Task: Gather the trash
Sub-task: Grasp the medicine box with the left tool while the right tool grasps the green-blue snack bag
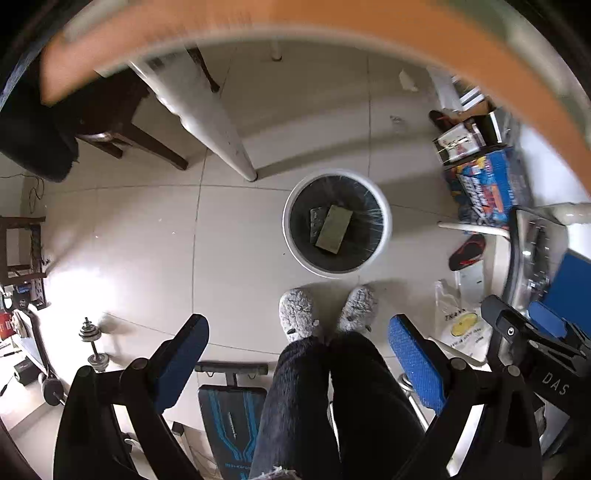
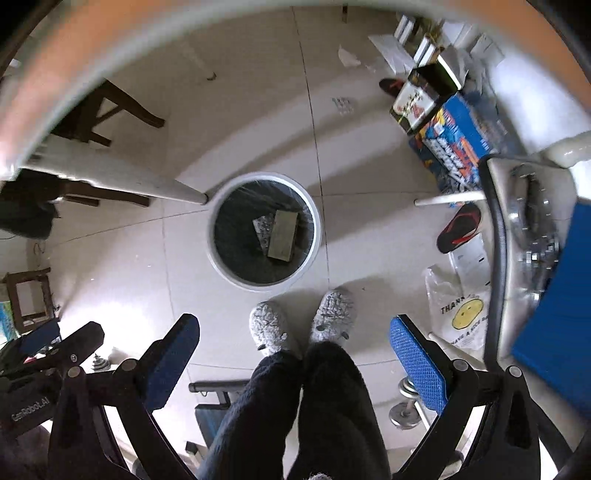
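Note:
A round white trash bin with a black liner stands on the tiled floor; it also shows in the right wrist view. Inside lie a flat olive-green box and a grey patterned piece. My left gripper is open and empty, held high above the floor, pointing down near the person's feet. My right gripper is open and empty too, beside it. A crumpled white scrap lies on the floor beyond the bin.
The person's grey slippers stand just before the bin. An orange-topped table edge curves overhead, with a white table leg. Boxes, a sandal, a smiley plastic bag, dumbbells and a dark chair surround.

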`<state>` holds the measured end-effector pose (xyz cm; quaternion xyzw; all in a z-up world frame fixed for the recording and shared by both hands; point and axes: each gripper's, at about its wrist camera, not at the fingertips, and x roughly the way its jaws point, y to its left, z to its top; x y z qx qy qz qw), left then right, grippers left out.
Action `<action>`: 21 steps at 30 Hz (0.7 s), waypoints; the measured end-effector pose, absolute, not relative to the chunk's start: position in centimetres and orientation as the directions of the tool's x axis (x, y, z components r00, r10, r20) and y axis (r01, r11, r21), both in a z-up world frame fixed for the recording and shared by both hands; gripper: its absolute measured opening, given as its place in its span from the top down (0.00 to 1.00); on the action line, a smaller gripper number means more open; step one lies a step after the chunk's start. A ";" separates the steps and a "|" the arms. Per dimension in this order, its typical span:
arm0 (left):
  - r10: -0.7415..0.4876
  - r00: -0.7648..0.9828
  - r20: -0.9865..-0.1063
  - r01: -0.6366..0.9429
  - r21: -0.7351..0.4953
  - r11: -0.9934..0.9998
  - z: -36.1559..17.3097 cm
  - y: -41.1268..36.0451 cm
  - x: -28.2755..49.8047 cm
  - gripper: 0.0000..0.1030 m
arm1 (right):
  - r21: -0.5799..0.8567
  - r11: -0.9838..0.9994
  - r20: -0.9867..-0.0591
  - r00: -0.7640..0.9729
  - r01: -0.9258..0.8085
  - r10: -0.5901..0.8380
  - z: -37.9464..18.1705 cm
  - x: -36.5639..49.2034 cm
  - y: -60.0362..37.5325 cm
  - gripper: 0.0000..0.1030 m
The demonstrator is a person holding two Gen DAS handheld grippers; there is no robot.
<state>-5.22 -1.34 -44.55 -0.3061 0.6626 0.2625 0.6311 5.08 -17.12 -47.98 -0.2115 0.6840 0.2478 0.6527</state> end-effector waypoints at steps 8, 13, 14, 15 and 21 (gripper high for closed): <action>0.058 0.096 -0.994 -0.736 -0.032 0.676 -32.2 0.2 -3.4 0.04 | 0.135 0.818 -0.989 -0.027 -0.559 0.145 -34.0 5.3 -18.0 0.00; 0.201 0.134 -0.971 -0.759 0.030 0.651 -27.3 3.2 0.2 0.04 | 0.157 0.791 -0.978 0.019 -0.591 0.208 -26.7 8.7 -15.4 0.00; 0.245 0.130 -0.961 -0.767 0.059 0.640 -26.6 3.8 1.3 0.03 | 0.139 0.767 -0.976 0.042 -0.627 0.212 -25.1 10.0 -14.2 0.00; 0.272 0.127 -0.954 -0.771 0.077 0.632 -26.1 4.3 2.0 0.03 | 0.110 0.740 -0.979 0.056 -0.664 0.196 -24.3 11.1 -13.0 0.00; 0.369 0.065 -0.927 -0.798 0.174 0.576 -26.3 6.8 8.3 0.00 | -0.132 0.503 -0.974 0.206 -0.854 0.096 -22.1 18.0 -4.9 0.00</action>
